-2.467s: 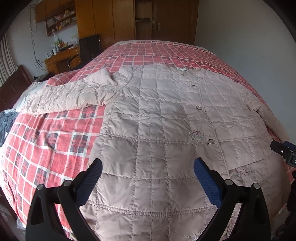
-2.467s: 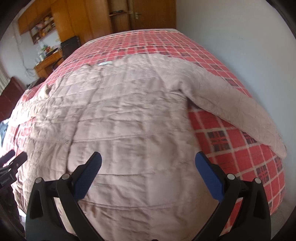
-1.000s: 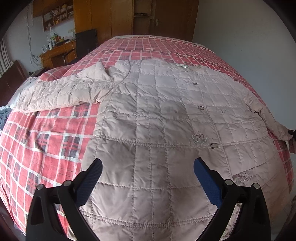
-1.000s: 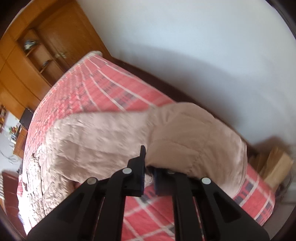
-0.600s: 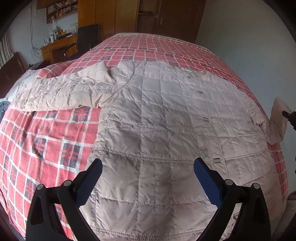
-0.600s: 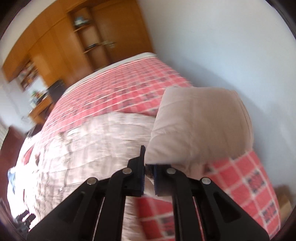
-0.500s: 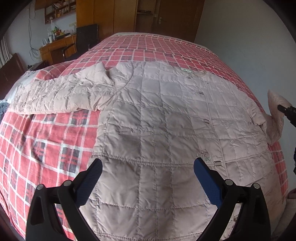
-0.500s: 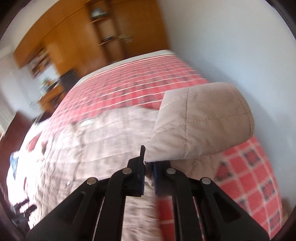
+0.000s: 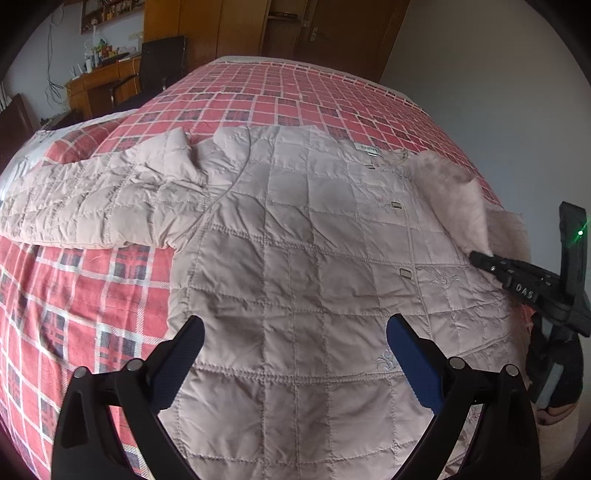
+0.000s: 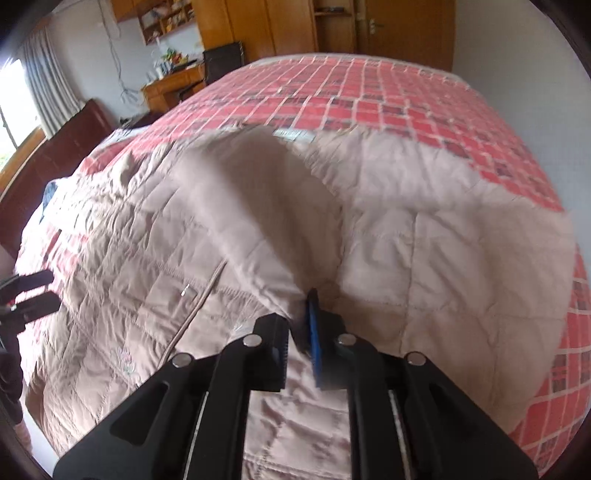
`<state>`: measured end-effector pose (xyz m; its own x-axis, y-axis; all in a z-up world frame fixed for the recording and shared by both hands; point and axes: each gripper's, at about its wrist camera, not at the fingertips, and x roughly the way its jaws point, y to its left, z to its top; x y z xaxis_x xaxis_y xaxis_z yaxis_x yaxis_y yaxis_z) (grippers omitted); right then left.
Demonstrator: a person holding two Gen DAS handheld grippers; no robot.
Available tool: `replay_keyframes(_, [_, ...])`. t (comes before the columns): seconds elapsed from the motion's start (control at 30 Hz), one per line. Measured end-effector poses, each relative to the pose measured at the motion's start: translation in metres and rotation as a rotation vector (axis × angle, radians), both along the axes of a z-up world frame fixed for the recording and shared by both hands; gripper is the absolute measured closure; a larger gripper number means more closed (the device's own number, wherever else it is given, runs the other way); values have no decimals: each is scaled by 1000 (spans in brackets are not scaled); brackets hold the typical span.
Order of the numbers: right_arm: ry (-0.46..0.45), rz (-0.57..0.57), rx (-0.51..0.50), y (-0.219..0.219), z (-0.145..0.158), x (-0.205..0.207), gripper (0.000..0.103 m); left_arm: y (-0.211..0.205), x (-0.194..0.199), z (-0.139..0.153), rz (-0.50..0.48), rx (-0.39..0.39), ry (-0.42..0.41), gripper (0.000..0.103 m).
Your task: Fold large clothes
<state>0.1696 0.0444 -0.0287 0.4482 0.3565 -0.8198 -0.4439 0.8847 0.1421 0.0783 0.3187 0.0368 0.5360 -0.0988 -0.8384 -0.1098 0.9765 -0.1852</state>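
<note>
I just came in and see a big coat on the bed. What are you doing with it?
Folding it. The pink quilted coat lies spread flat on the checked bed. The right gripper is shut on one sleeve, holding it over the coat's front. The left gripper is open above the hem, holding nothing.

bed (image 9: 314, 88): red plaid cover | on it: pink quilted jacket (image 9: 295, 258), spread flat

Wooden wardrobes (image 9: 236, 29), cluttered desk (image 10: 173, 86), pale wall (image 9: 480, 74)
</note>
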Motion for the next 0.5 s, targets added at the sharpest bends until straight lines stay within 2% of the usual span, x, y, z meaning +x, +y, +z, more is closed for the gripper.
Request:
replay_keyframes(0.17, [21, 50, -10, 2, -4, -14, 85, -11, 20, -1, -54, -87, 28, 4])
replay_keyframes(0.33, [62, 54, 121, -28, 19, -34, 80, -34, 51, -7, -126, -184, 71, 5])
replay_keyframes(0.43, [66, 14, 162, -52, 31, -43, 62, -53, 71, -14, -186, -237, 99, 5])
replay_keyframes(0.47, [62, 4, 163, -57, 32, -43, 49, -59, 79, -17, -203, -259, 117, 5])
replay_keyframes(0.5, [47, -12, 154, -64, 35, -47, 41, -64, 85, -22, -213, -283, 137, 5])
